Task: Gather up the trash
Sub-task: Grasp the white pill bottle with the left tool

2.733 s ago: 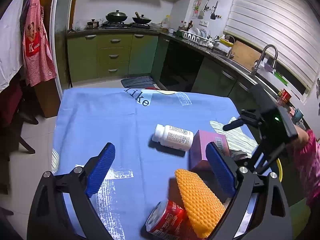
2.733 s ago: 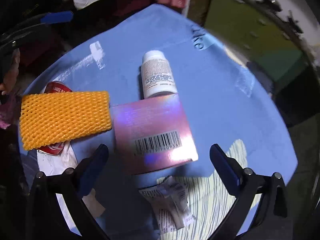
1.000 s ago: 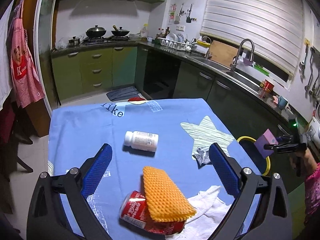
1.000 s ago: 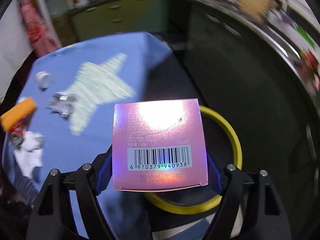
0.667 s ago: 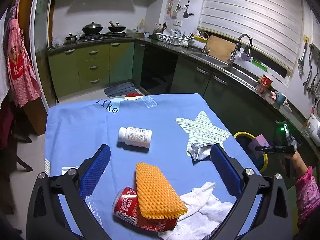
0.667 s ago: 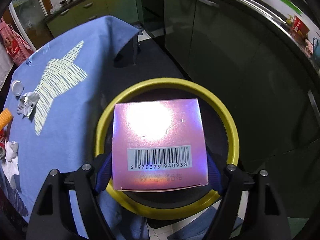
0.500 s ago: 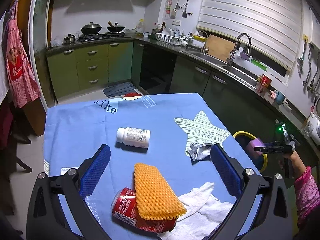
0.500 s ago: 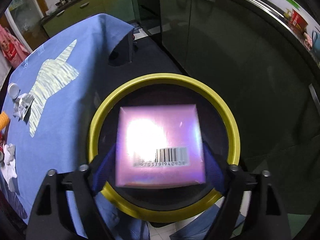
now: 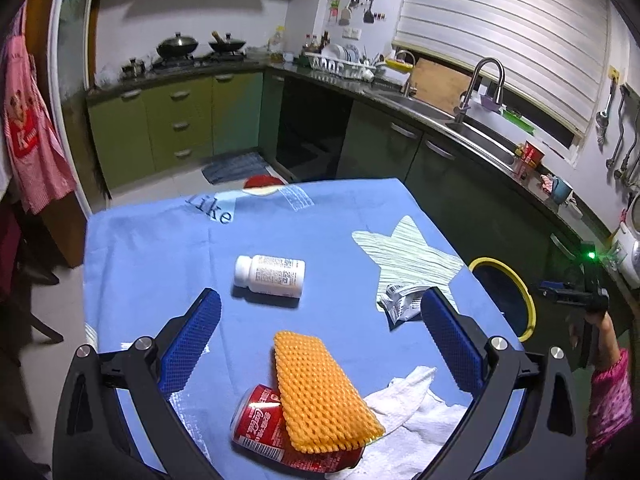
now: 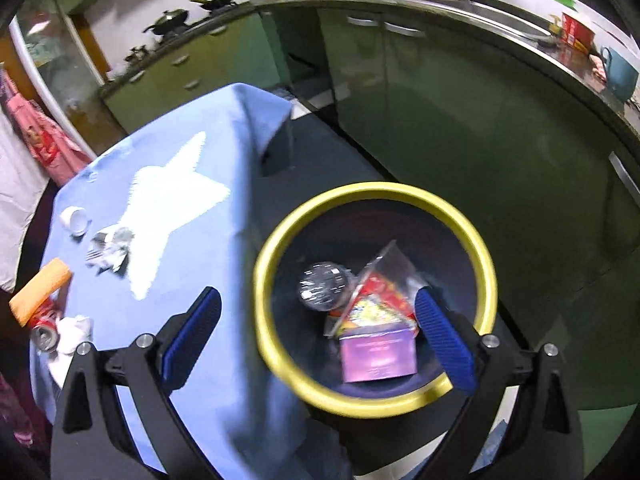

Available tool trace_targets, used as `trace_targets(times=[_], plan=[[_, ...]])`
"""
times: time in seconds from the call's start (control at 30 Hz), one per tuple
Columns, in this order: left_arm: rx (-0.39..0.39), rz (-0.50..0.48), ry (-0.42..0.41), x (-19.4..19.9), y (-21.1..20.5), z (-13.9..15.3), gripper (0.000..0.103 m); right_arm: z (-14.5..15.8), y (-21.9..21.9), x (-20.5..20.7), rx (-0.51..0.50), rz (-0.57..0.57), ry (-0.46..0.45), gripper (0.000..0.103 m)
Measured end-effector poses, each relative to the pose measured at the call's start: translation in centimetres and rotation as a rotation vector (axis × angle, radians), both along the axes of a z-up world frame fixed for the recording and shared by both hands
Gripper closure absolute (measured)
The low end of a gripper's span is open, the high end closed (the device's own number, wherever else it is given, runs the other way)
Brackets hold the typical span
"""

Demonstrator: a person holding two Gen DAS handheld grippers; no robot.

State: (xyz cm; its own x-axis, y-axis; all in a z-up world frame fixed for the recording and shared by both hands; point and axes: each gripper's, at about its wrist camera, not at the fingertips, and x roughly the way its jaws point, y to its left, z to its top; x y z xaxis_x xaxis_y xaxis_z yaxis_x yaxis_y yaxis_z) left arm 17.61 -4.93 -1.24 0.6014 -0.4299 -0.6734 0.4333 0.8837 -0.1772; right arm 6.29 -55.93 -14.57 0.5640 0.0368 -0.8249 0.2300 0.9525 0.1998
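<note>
Hovering above the yellow-rimmed trash bin [image 10: 486, 264], the right gripper [image 10: 320, 336] has its jaws spread wide with nothing between them. The pink box [image 10: 378, 354] lies at the bottom of the bin, below the jaws and nearer the right blue pad than the left, apart from both. Beside it in the bin rest a clear plastic package with red and yellow print [image 10: 380, 292] and a round clear item [image 10: 322, 286] that may be a bottle seen end-on; the blur makes that hard to settle. The bin stands on the floor just beside the edge of the tabletop [image 10: 200, 264], which is covered by a blue cloth with a pale star.

The left gripper [image 9: 320, 336] hangs over the tabletop [image 9: 160, 256], jaws likewise wide apart and holding nothing. Between and just ahead of its pads lies an orange foam net [image 9: 320, 392], resting on top of a red soda can [image 9: 260, 424] that lies on its side. A white crumpled towel [image 9: 412, 416] sits touching the can's right side, near the right pad. Farther ahead, a white pill bottle [image 9: 272, 276] lies on its side, well clear of the pads. A crumpled silver wrapper [image 9: 400, 300] rests at the lower tip of the star, just beside the right pad. Beyond the tabletop's right edge the bin's yellow rim [image 9: 528, 304] shows, with the other gripper [image 9: 568, 292] held above it.
</note>
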Motion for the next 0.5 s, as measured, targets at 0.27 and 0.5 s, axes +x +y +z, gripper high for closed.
trace_targets(times=[0.27, 0.5], plan=[[0.042, -0.025, 0.113, 4.7, -1.2, -2.0, 0.005, 0.9, 3.8, -1.6, 0.040, 0.047, -0.047, 0.010], [0.140, -0.066, 0.232, 10.8, -3.3, -5.7, 0.005, 0.4, 4.9, -1.1, 0.064, 0.075, -0.040, 0.010]])
